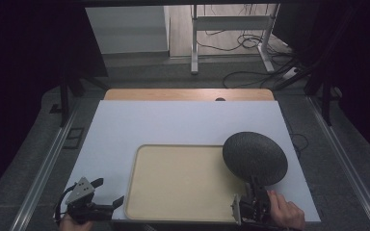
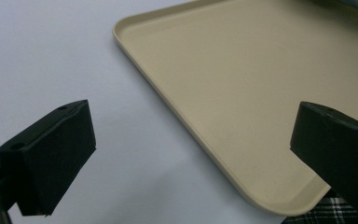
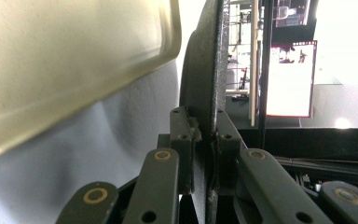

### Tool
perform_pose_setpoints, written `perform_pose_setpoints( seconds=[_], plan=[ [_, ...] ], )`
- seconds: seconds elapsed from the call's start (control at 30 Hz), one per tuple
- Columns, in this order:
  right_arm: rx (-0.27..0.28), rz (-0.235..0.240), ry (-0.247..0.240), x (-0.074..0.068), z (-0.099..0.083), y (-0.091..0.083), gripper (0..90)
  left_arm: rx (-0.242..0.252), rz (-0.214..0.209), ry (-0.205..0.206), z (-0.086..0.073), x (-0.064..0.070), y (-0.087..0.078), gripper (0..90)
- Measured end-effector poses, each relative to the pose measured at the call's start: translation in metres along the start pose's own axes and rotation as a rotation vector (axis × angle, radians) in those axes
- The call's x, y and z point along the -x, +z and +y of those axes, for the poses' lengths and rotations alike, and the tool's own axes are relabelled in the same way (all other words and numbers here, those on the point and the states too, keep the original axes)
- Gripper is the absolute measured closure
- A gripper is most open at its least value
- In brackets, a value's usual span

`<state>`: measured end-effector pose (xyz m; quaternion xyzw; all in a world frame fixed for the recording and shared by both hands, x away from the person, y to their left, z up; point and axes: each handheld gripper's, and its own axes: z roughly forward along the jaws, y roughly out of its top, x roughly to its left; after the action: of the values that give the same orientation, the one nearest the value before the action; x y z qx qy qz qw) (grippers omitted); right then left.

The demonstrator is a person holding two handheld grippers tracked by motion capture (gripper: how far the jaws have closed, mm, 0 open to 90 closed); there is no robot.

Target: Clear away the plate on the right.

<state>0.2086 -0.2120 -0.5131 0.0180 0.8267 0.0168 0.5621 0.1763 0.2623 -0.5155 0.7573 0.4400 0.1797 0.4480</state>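
Right gripper (image 1: 253, 195), jaws clamped on the near rim of the dark round plate (image 1: 254, 158), holds it tilted at the beige tray's (image 1: 178, 182) right edge; left gripper (image 1: 101, 192), jaws apart and empty, rests left of that tray on the counter (image 1: 173, 122).

The high view is dim, its left and right edges sinking into black. In the right gripper view a screen (image 3: 290, 77) at upper right glares white, and the near jaws are soft.
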Motion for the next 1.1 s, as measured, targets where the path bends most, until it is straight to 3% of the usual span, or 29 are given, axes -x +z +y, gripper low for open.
perform_pose_setpoints(
  seconds=[0.03, 0.13, 0.2, 0.27, 0.53, 0.77, 0.8, 1.0, 1.1],
  plan=[
    [-0.025, 0.007, -0.01, 0.001, 0.002, -0.003, 82.1, 0.0, 0.001, -0.001, 0.0, 0.0, 0.0, 0.0],
    [-0.02, 0.009, -0.007, 0.001, 0.005, -0.005, 82.1, 0.001, 0.001, -0.002, 0.0, 0.0, 0.0, 0.0],
    [0.017, 0.001, -0.003, 0.0, 0.008, -0.004, 81.9, 0.003, 0.001, -0.004, 0.0, 0.0, 0.0, 0.0],
    [-0.003, 0.01, -0.012, 0.001, 0.01, -0.006, 81.8, 0.004, 0.001, -0.005, 0.0, 0.0, 0.0, 0.0],
    [0.058, 0.006, -0.021, -0.001, 0.02, -0.007, 81.7, 0.004, 0.0, -0.007, 0.0, -0.001, 0.0, 0.0],
    [0.062, 0.012, -0.054, -0.002, 0.032, -0.013, 81.6, 0.005, -0.001, -0.01, 0.0, -0.001, 0.0, 0.0],
    [0.094, 0.007, -0.042, -0.004, 0.033, -0.01, 81.6, 0.005, -0.001, -0.01, 0.0, -0.001, 0.0, 0.0],
    [0.104, 0.018, -0.072, -0.006, 0.041, -0.014, 81.3, 0.003, 0.001, -0.006, 0.0, -0.001, 0.0, 0.0],
    [0.135, 0.01, -0.071, -0.01, 0.045, -0.012, 81.2, 0.004, 0.002, -0.006, 0.0, -0.001, 0.0, 0.0]
  ],
)
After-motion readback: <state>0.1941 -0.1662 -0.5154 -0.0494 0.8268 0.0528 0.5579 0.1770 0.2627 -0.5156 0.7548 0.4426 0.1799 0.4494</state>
